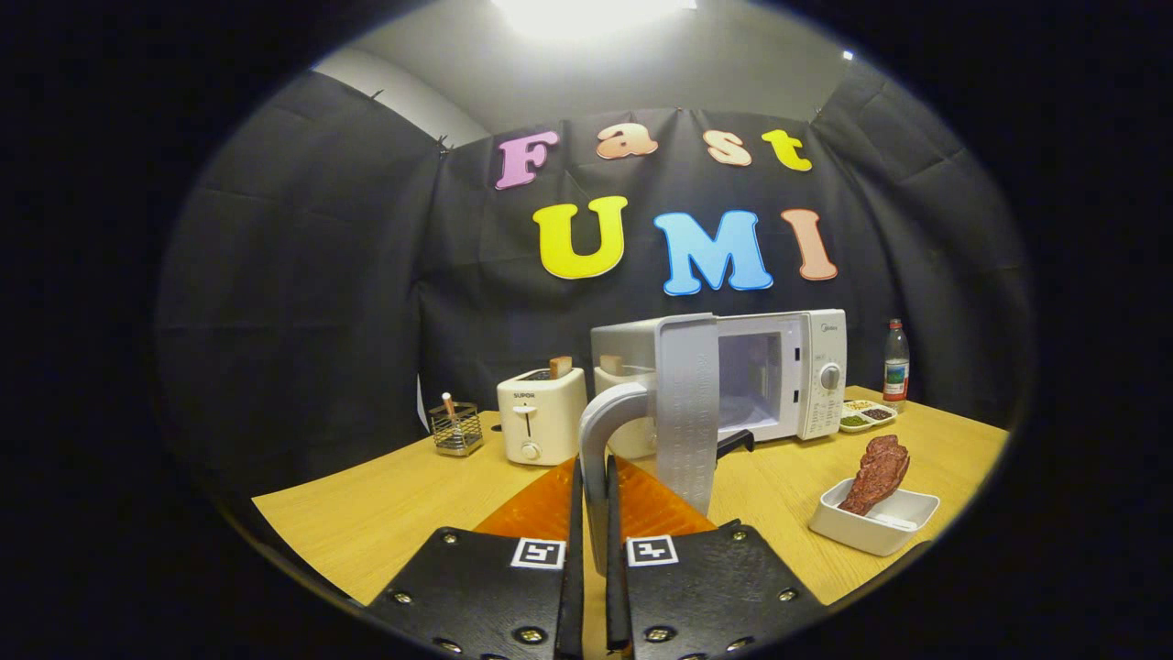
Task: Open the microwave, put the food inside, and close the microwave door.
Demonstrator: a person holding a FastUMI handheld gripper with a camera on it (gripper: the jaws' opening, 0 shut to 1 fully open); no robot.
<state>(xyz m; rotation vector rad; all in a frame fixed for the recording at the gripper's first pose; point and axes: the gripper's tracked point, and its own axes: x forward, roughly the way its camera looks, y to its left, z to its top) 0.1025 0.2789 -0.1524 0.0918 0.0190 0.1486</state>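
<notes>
Microwave door swung wide open, its handle pinched in the tool.

The tool (593, 513) has its two fingers nearly together, both pressing on the curved grey door handle (600, 440) that runs down between them. The microwave (788, 371) is white, with a round knob on its control panel, and stands toward the back of the wooden counter (385, 513). Its door (689, 403) stands edge-on just ahead of the fingers, leaving the pale cavity bare. The food (877, 474), a dark reddish-brown slab of meat, leans up out of a white rectangular dish (871, 524) on the counter, off to the right of the tool and well apart from the microwave. Left of the microwave stands a cream toaster (541, 417) with a slice in it, then a wire basket (456, 429). A bottle (895, 365) and a small condiment tray (866, 414) sit to the right of the microwave.
</notes>
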